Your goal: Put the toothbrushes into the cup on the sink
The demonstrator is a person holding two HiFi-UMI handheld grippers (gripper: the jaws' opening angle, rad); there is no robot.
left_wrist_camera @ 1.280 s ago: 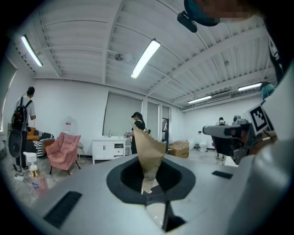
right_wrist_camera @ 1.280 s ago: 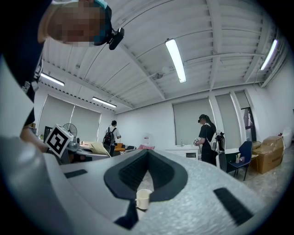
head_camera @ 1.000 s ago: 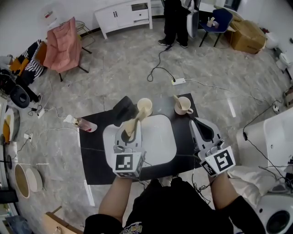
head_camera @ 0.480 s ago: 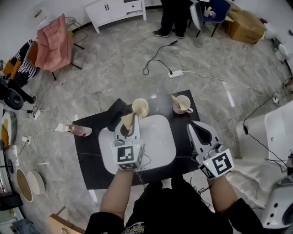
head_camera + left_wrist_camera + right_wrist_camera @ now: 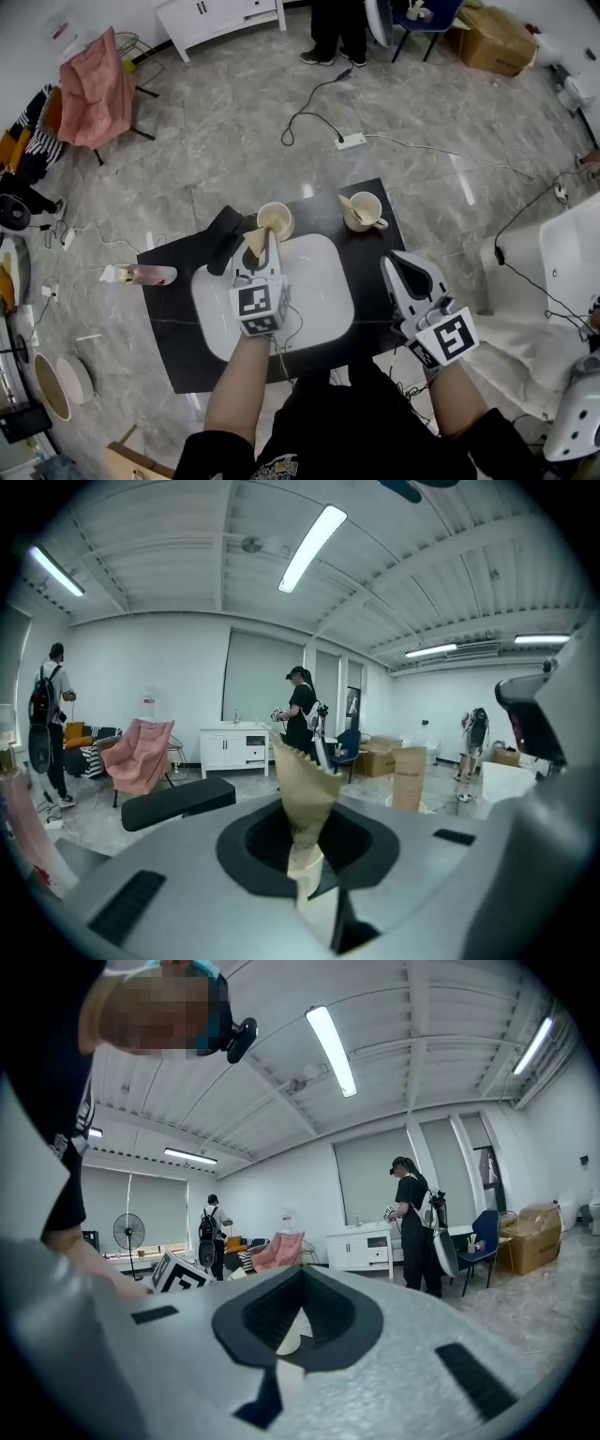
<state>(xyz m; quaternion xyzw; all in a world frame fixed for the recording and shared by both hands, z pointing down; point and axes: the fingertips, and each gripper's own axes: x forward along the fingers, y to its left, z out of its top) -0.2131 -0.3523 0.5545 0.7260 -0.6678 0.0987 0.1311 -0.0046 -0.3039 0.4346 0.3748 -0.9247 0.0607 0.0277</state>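
My left gripper (image 5: 262, 255) reaches over the white sink basin (image 5: 323, 292) and is shut on a toothbrush in a tan paper wrapper (image 5: 255, 240). The wrapped end points up and forward, just short of the cream cup (image 5: 275, 219) at the sink's far edge. In the left gripper view the wrapper (image 5: 305, 799) stands upright between the jaws of the left gripper (image 5: 312, 883). A second cup with a handle (image 5: 365, 213) at the far right holds another toothbrush (image 5: 351, 203). My right gripper (image 5: 413, 272) hovers shut and empty over the table's right edge; in its own view the right gripper (image 5: 281, 1358) holds nothing.
The sink lies on a black tabletop (image 5: 178, 328). A black block (image 5: 225, 246) sits left of the cream cup. A pink bottle (image 5: 141, 275) lies at the table's left edge. Cables and a power strip (image 5: 352, 141) run over the floor beyond; people stand at the back.
My left gripper has moved forward over the sink with the wrapped toothbrush, closer to the cream cup. The right gripper has stayed by the table's right edge. The head view has shifted.
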